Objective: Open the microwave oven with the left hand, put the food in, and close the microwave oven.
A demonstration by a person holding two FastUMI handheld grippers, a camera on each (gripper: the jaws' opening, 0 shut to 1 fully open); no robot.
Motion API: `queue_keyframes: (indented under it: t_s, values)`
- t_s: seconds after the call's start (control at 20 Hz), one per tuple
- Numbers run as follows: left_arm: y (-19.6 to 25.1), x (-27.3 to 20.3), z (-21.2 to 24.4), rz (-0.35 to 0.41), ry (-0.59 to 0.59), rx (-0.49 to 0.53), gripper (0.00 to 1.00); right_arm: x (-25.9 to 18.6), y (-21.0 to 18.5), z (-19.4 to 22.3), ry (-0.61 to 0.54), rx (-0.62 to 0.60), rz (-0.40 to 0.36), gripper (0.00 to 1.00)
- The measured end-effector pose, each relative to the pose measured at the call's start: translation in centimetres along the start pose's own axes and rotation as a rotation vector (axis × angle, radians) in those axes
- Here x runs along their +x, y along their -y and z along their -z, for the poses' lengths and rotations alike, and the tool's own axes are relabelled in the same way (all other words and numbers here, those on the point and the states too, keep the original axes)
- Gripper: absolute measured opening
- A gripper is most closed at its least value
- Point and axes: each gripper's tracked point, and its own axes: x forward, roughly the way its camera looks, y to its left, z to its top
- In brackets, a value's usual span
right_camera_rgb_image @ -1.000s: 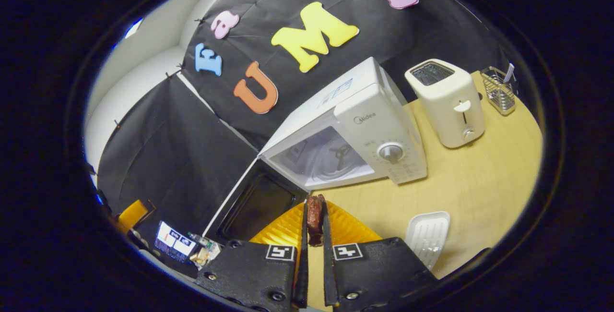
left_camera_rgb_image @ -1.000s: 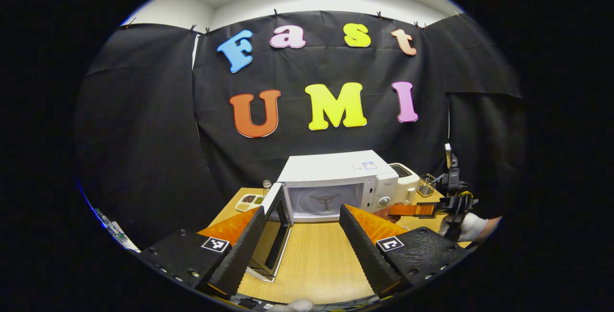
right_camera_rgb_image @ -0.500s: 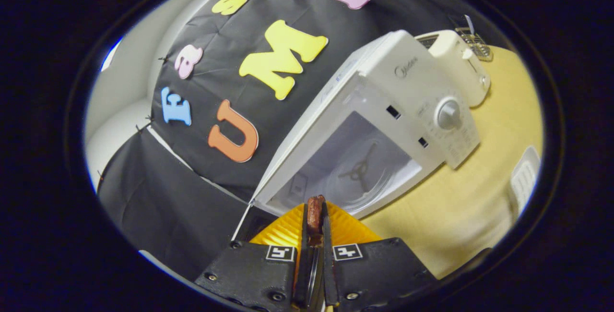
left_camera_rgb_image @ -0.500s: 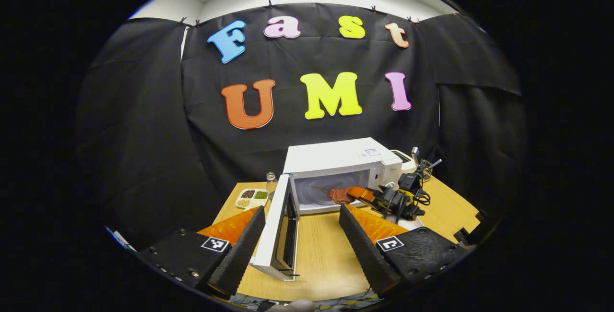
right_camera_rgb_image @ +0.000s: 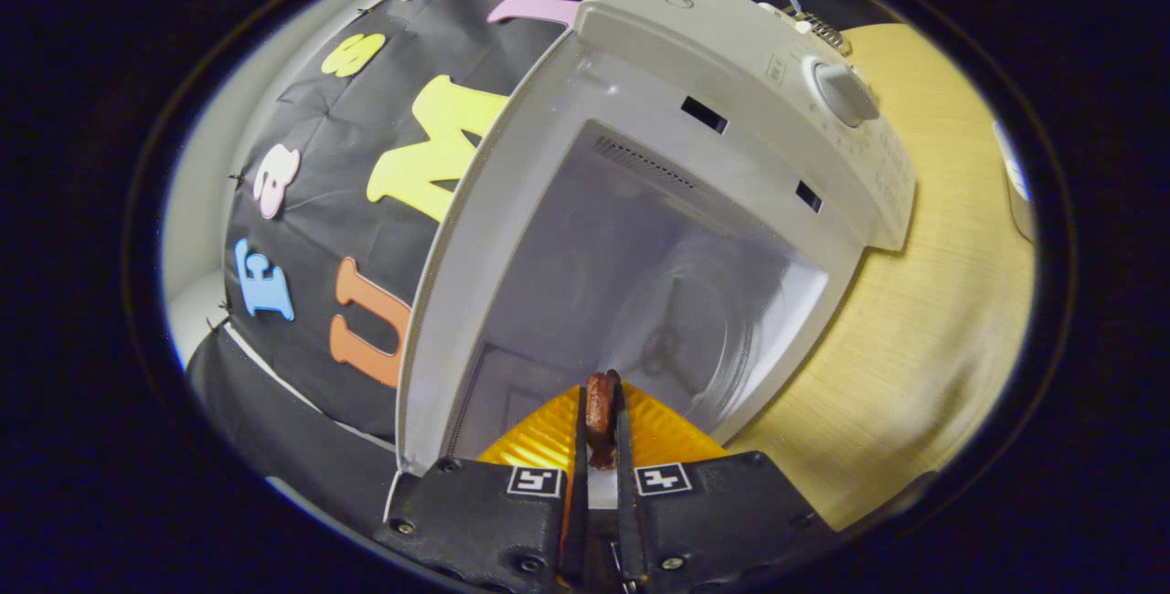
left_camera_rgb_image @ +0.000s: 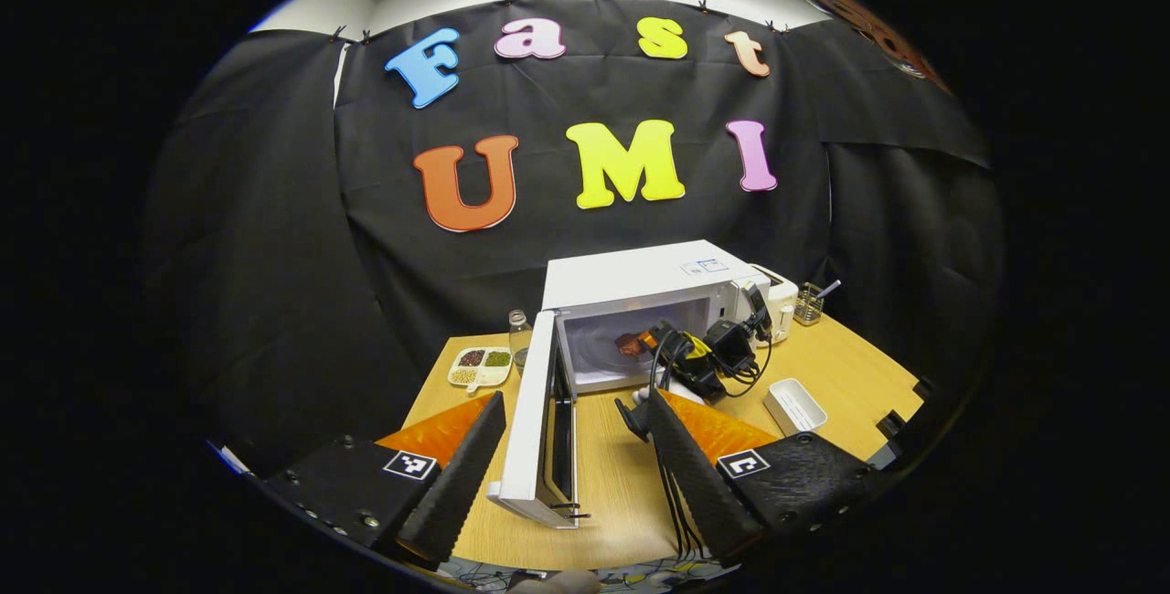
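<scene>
From the left gripper view, the left tool (left_camera_rgb_image: 571, 466) hangs back over the counter (left_camera_rgb_image: 622, 493) with its fingers spread apart and empty, the microwave oven (left_camera_rgb_image: 640, 320) door (left_camera_rgb_image: 535, 429) swung wide between them, while the right tool (left_camera_rgb_image: 644, 341) reaches into the cavity carrying the food (left_camera_rgb_image: 629, 343). In the right gripper view, the right tool (right_camera_rgb_image: 599, 448) is clamped on the food (right_camera_rgb_image: 599, 407), a thin brown piece standing edge-on along the fingers, with the cavity floor straight ahead, so the right hand is the nearer for setting it down.

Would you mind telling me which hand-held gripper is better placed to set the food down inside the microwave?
The right hand-held gripper. It is shut on the food and already at the mouth of the open microwave. The left hand-held gripper hangs open and empty beside the open door.
</scene>
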Motion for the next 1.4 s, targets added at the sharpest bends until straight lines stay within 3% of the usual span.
queue_keyframes:
  t_s: [0.2, 0.35, 0.65, 0.75, 0.8, 0.85, 0.9, 0.95, 1.0, 1.05, 1.4]
  values:
    - [-0.2, 0.6, 0.9, 0.008, -0.025, -0.016, 0.96, 2.3, 1.7, 0.4, 0.037, -0.016, 0.048, 0.16]
    - [-0.8, 0.5, 0.8, -0.013, -0.031, 0.004, 0.96, 3.0, 1.8, 0.7, 0.052, -0.045, 0.032, 0.16]
    - [-0.7, 0.7, 1.1, -0.003, -0.032, 0.02, 0.96, 3.2, 3.6, -0.1, 0.082, -0.278, 0.099, 0.27]
    - [-0.6, 0.8, 1.0, 0.0, -0.032, 0.028, 0.96, 3.0, 3.8, -0.2, 0.083, -0.361, 0.109, 0.23]
    - [-0.6, 0.8, 0.9, 0.002, -0.03, 0.029, 0.96, 3.1, 3.8, -0.4, 0.08, -0.398, 0.113, 0.31]
    - [-0.6, 0.8, 1.0, 0.004, -0.029, 0.026, 0.96, 2.8, 3.6, -0.4, 0.08, -0.448, 0.11, 0.48]
    - [-0.5, 0.8, 0.9, 0.007, -0.024, 0.024, 0.96, 2.9, 3.5, -0.6, 0.081, -0.485, 0.106, 0.55]
    - [-0.6, 0.8, 1.0, 0.004, -0.028, 0.023, 0.96, 2.4, 3.4, -0.8, 0.081, -0.525, 0.11, 0.78]
    - [-0.7, 0.7, 1.1, 0.002, -0.026, 0.024, 0.96, 1.7, 3.1, -0.7, 0.075, -0.547, 0.105, 0.72]
    - [-0.8, 0.6, 0.9, -0.006, -0.021, 0.031, 0.96, 1.2, 2.6, -0.7, 0.061, -0.548, 0.092, 0.91]
    - [-0.9, 0.2, -0.9, -0.002, 0.046, 0.009, 0.96, -5.0, 0.6, -4.1, 0.004, -0.65, 0.063, 0.91]
